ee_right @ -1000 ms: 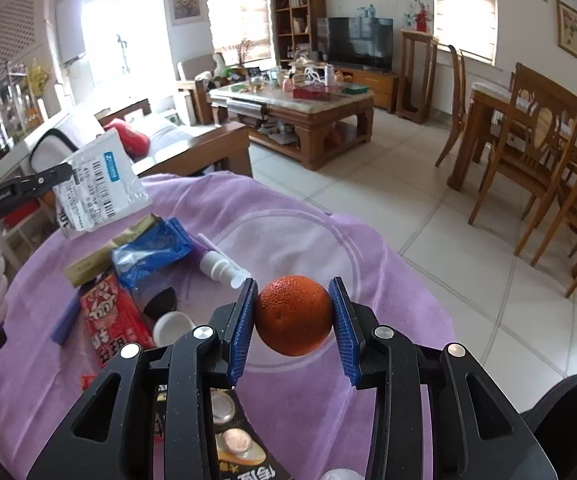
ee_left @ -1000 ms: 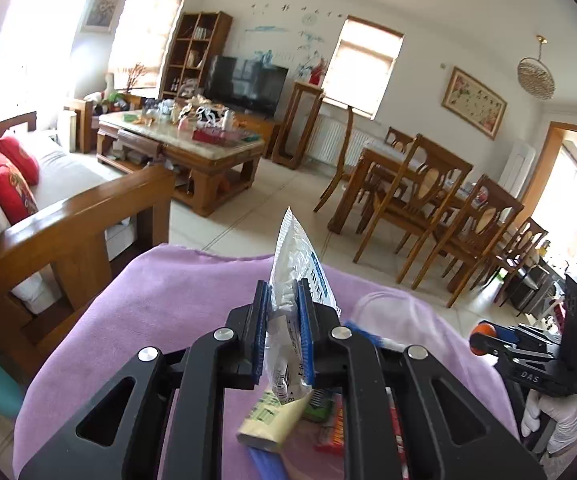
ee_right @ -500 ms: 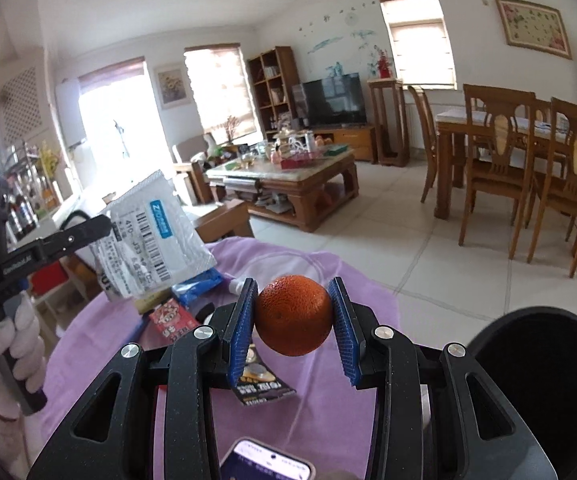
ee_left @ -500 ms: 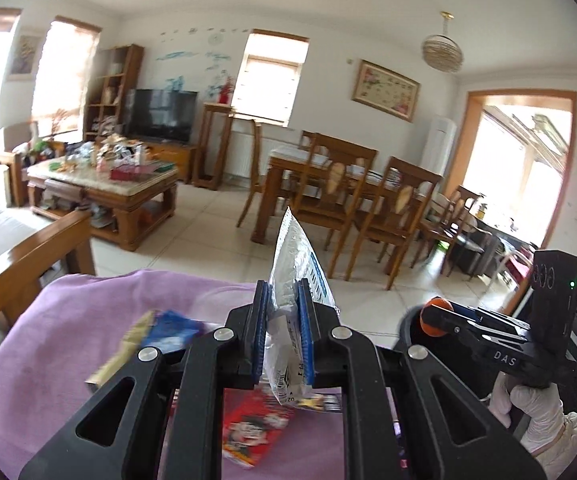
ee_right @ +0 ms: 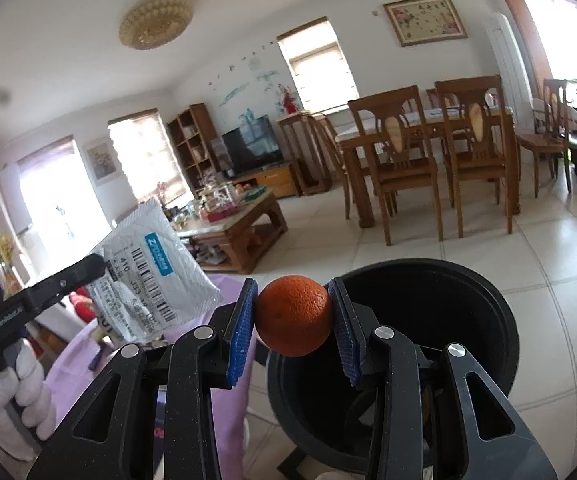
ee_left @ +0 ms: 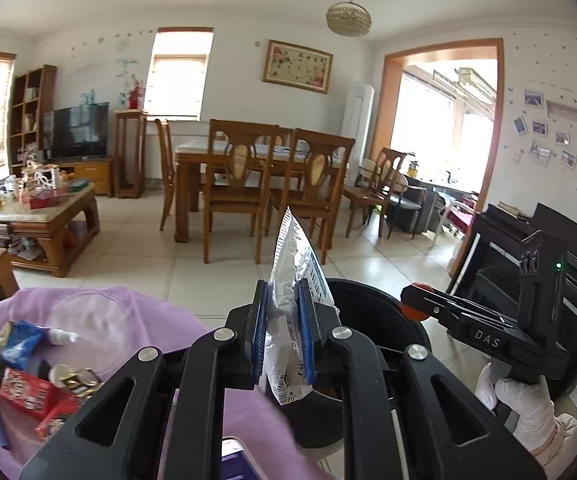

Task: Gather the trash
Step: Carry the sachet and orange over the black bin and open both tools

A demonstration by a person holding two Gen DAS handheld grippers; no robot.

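My left gripper (ee_left: 282,336) is shut on a white plastic packet with a barcode label (ee_left: 294,280), held upright just over the near rim of a black round bin (ee_left: 372,304). My right gripper (ee_right: 293,320) is shut on an orange (ee_right: 293,314), which hangs at the left rim of the same black bin (ee_right: 428,292). In the right wrist view the left gripper (ee_right: 100,266) with its packet (ee_right: 152,276) shows at the left. In the left wrist view the right gripper (ee_left: 410,302), in a white-gloved hand (ee_left: 528,404), shows at the right with the orange (ee_left: 408,312) partly hidden.
A table under a purple cloth (ee_left: 136,320) carries several wrappers, a red box (ee_left: 28,392) and a phone (ee_left: 236,460). Beyond lie a tiled floor, a wooden dining table with chairs (ee_left: 256,168), a coffee table (ee_left: 36,216) and a black cabinet (ee_left: 528,248) at the right.
Both grippers have swung to the right, away from the purple table and toward the black bin, each keeping its load. The bin has come into view under both.
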